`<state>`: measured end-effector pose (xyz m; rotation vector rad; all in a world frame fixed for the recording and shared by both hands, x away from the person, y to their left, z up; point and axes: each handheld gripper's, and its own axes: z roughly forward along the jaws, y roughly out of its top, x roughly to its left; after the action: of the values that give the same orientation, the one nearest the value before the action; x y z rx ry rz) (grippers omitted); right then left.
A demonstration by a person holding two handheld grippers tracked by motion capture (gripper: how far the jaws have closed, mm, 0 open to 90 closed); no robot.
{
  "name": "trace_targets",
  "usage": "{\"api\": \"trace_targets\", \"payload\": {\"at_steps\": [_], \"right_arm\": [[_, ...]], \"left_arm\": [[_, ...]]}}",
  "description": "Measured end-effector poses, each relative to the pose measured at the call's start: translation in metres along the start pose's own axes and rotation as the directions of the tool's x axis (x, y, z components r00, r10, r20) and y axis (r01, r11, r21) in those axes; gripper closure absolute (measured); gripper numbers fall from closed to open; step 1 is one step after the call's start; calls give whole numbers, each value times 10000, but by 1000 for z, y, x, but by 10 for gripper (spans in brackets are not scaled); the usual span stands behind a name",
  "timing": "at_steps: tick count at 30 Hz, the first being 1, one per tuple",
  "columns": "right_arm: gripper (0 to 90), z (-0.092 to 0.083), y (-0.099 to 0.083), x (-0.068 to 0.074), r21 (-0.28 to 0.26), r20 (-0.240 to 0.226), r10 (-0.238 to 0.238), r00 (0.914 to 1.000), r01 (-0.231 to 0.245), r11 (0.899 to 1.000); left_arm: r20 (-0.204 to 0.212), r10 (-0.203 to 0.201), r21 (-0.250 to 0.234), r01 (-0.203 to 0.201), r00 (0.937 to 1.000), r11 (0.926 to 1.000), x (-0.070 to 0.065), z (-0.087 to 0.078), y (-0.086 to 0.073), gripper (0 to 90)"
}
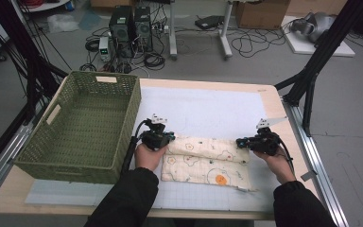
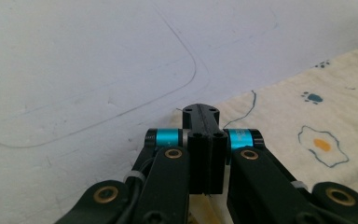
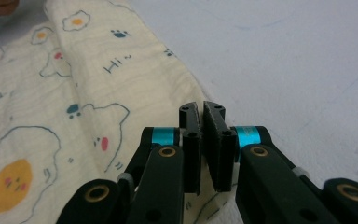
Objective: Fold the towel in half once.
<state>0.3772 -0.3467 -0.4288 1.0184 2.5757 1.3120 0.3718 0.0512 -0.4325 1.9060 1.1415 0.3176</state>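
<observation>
A cream cloth (image 1: 208, 165) printed with fried eggs and paw marks lies folded on the white mat (image 1: 208, 106). My left gripper (image 1: 171, 137) lies at the cloth's far left corner, pointing right, jaws shut. In the left gripper view the gripper (image 2: 200, 111) has its tips on the edge of the cloth (image 2: 307, 116), and no cloth shows between the pads. My right gripper (image 1: 239, 142) lies at the far right corner, pointing left. In the right gripper view the gripper (image 3: 203, 109) is shut over the edge of the cloth (image 3: 74, 93), with only a sliver between the tips.
A green woven basket (image 1: 131, 113) stands on the left part of the table, right beside my left hand. The wooden table edge (image 1: 274, 101) runs along the right. On the floor beyond are computer towers (image 1: 131, 23), cables and black stand legs (image 1: 312, 71).
</observation>
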Motion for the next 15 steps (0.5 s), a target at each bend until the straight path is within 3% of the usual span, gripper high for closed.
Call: {"api": "trace_targets", "payload": {"at_steps": [6,15], "right_arm": [[852,-13,2,7,-476,-16,-211,9998,210,9986],[846,-27,6,27,-940,-450,-696,9966,651,9934]], "left_arm": [[65,185,-716,-180,9998,9973,-5,-17,5,899],[288,450,-917,-422,9986,9949,-13,-36,1,900]]}}
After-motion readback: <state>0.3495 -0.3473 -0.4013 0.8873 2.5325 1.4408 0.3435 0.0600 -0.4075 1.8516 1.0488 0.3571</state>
